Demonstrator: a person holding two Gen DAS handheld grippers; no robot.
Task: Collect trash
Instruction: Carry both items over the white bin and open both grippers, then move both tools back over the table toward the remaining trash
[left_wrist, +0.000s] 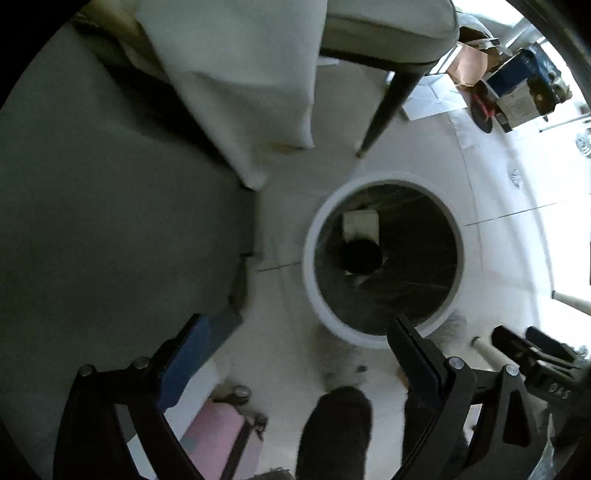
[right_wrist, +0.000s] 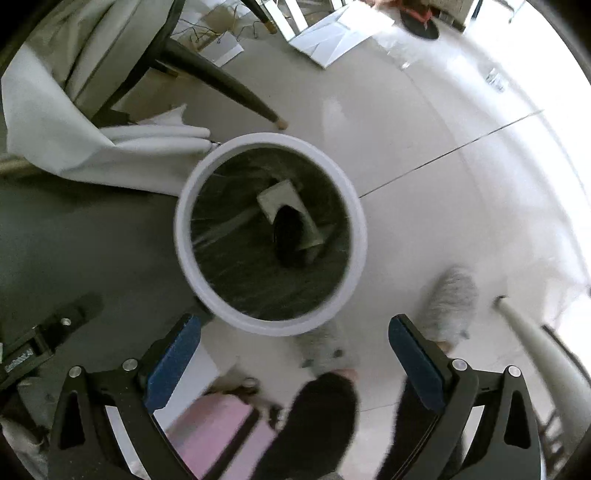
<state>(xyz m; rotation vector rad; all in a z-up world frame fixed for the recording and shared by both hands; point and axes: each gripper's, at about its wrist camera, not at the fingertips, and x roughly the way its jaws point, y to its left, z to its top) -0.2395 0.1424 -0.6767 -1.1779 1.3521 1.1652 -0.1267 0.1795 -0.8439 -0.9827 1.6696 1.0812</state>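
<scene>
Blue-padded fingers (right_wrist: 173, 354) of the right hand-held gripper (right_wrist: 295, 350) stand wide apart with nothing between them, and the left hand-held gripper (left_wrist: 299, 354) is just as wide and just as empty. Both hang above the floor (right_wrist: 424, 129) and look down, which suits a drop into the bin rather than a pick.

Just beyond the fingertips, at about twelve o'clock in each wrist view, stands the white-rimmed trash bin (right_wrist: 360, 225), lined with a dark bag. Trash already lies at its bottom: a pale crumpled carton (right_wrist: 280, 195) with a dark object (right_wrist: 290, 236) resting on it, too blurred to name.

At six o'clock the person's dark-trousered legs (right_wrist: 314, 417) and fluffy grey slippers (right_wrist: 450, 299) show, so the person stands right beside the bin. At ten o'clock a white cloth (right_wrist: 55, 129) hangs from the table (left_wrist: 110, 221), and a dark chair leg (right_wrist: 221, 81) slants behind the bin.
</scene>
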